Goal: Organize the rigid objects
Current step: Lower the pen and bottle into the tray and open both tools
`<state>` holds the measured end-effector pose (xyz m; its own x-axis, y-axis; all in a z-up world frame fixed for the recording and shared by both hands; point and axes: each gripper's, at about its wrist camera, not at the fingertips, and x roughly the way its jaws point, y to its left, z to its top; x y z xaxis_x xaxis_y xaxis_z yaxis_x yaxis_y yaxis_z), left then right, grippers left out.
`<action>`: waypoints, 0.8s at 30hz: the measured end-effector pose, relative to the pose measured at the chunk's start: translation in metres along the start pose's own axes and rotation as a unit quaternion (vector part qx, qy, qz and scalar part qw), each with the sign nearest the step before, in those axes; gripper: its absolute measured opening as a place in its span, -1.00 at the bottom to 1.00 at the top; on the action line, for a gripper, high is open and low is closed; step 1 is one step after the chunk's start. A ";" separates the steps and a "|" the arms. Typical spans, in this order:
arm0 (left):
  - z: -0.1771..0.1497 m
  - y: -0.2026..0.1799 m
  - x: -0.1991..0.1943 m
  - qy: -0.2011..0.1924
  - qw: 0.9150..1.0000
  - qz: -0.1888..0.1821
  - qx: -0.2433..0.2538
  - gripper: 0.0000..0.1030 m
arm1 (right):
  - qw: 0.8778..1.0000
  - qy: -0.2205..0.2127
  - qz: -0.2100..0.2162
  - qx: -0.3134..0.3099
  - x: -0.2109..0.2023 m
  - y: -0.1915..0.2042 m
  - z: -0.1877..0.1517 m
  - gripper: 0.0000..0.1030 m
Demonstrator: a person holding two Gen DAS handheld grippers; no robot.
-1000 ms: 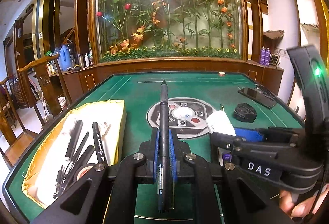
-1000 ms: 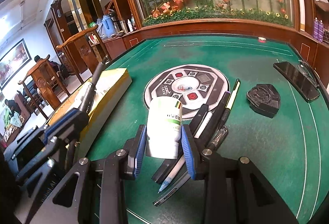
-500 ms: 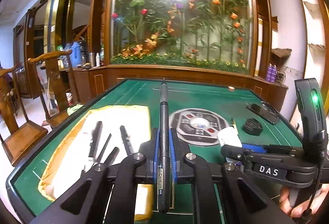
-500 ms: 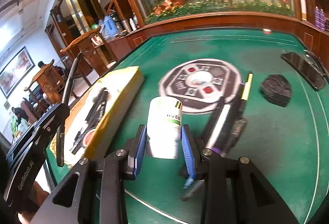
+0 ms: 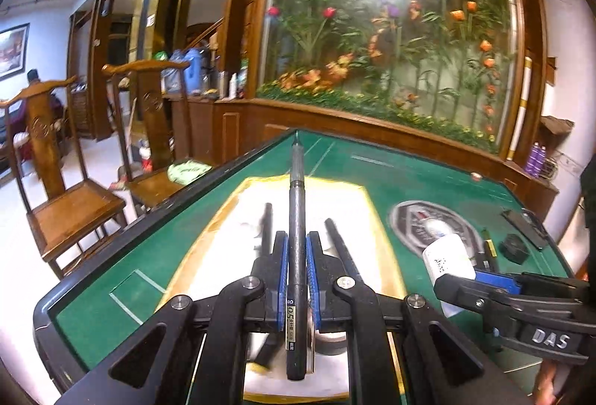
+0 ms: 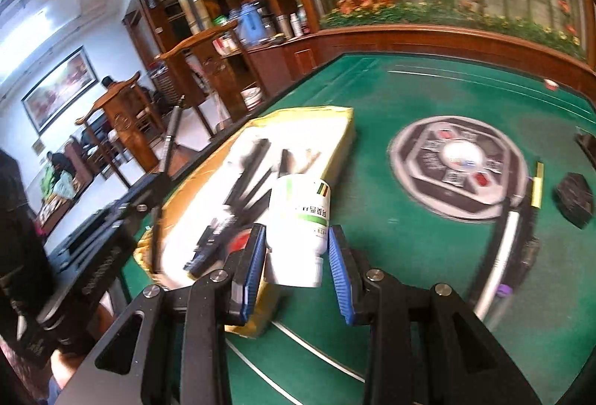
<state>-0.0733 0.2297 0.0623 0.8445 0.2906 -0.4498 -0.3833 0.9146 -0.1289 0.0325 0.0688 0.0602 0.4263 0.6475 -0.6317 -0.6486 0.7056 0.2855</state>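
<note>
My left gripper point(image 5: 296, 248) is shut on a dark grey pen point(image 5: 297, 211) that points forward over the yellow-rimmed box point(image 5: 372, 215) with its white lining. Several black pens point(image 5: 337, 241) lie in that box. My right gripper point(image 6: 298, 241) is shut on a white bottle point(image 6: 300, 219) with a green label, held above the box's near right edge point(image 6: 344, 129). In the left wrist view the right gripper point(image 5: 473, 278) with the bottle point(image 5: 447, 256) hangs at the right. In the right wrist view the left gripper and its pen point(image 6: 169, 140) stand at the left.
On the green table point(image 6: 409, 237), several pens point(image 6: 510, 219) lie right of the box, near a round centre panel point(image 6: 458, 159). A black faceted object point(image 6: 573, 196) and a phone point(image 5: 525, 222) lie further right. Wooden chairs point(image 5: 67, 181) stand left of the table.
Both grippers have swung left across the table: the left one with its pen now hangs over the box, the right one with the bottle has left the loose pens and reached the box's edge.
</note>
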 end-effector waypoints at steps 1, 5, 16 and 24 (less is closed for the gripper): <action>0.000 0.004 0.003 0.008 1.000 0.001 -0.001 -0.83 | 1.000 0.003 0.006 -0.002 0.004 0.006 0.000 -0.36; -0.002 0.022 0.018 0.042 0.999 0.001 -0.017 -0.83 | 0.999 0.015 0.030 -0.004 0.020 0.027 0.004 -0.36; -0.008 0.042 0.050 0.106 0.993 -0.023 -0.055 -0.83 | 0.997 0.066 0.032 -0.026 0.067 0.053 0.001 -0.36; -0.010 0.046 0.071 0.163 0.985 -0.021 -0.053 -0.83 | 0.996 0.075 0.006 -0.055 0.082 0.060 -0.001 -0.36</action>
<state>-0.0346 0.2895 0.0151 0.7027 0.1310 -0.6993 -0.4011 0.8848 -0.2373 0.0277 0.1638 0.0251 0.3241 0.5990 -0.7322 -0.7222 0.6566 0.2175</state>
